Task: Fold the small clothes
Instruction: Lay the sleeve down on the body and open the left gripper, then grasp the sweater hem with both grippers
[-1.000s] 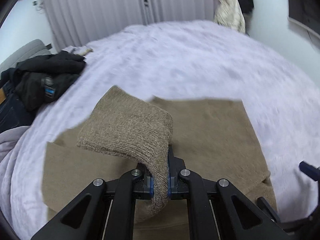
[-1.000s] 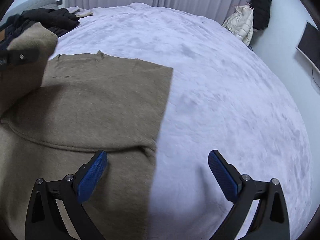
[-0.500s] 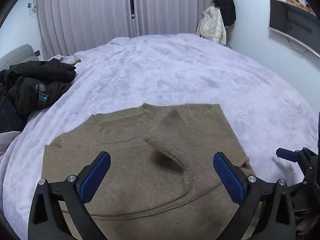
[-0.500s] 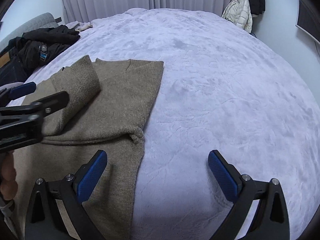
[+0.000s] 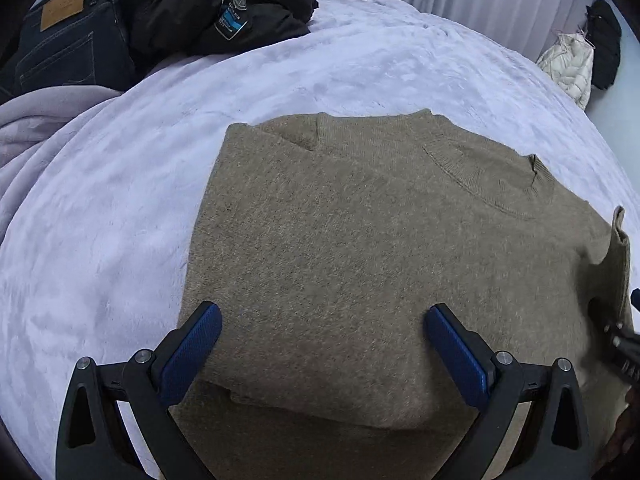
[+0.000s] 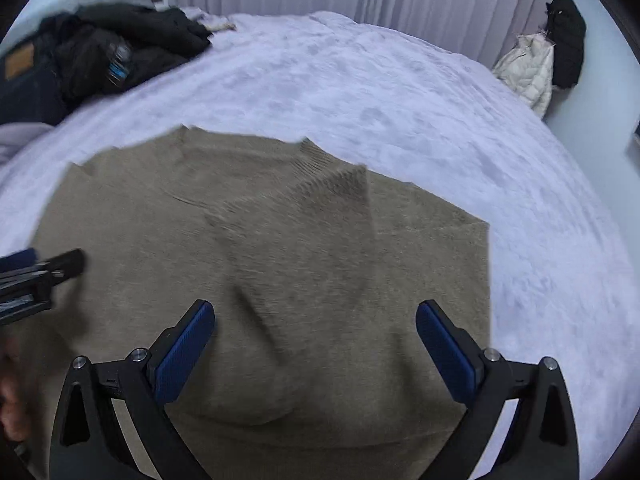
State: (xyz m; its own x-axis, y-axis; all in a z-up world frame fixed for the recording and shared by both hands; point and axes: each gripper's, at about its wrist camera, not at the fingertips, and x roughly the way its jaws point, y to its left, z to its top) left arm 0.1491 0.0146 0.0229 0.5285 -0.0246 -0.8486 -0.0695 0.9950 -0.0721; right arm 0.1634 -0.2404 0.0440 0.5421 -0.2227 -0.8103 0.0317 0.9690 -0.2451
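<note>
A tan knit sweater (image 5: 360,260) lies flat on the lavender bed, its sides folded in, collar (image 5: 488,184) at the far right. In the right wrist view the sweater (image 6: 160,280) has one ribbed sleeve (image 6: 304,232) folded across its body. My left gripper (image 5: 324,352) is open and empty, low over the sweater's left part. My right gripper (image 6: 316,348) is open and empty over the sweater's middle, near the folded sleeve. The left gripper's tip (image 6: 60,268) shows at the left of the right wrist view.
Dark jeans (image 5: 60,48) and a black jacket (image 5: 208,12) are piled at the bed's far left, beside a grey blanket (image 5: 36,128). A white coat (image 6: 528,68) and a black coat (image 6: 568,40) hang at the far right. The lavender bed cover (image 6: 440,120) stretches beyond the sweater.
My left gripper let go of the sleeve it held, laid it across the sweater, then opened and swung left. My right gripper moved left, over the sweater.
</note>
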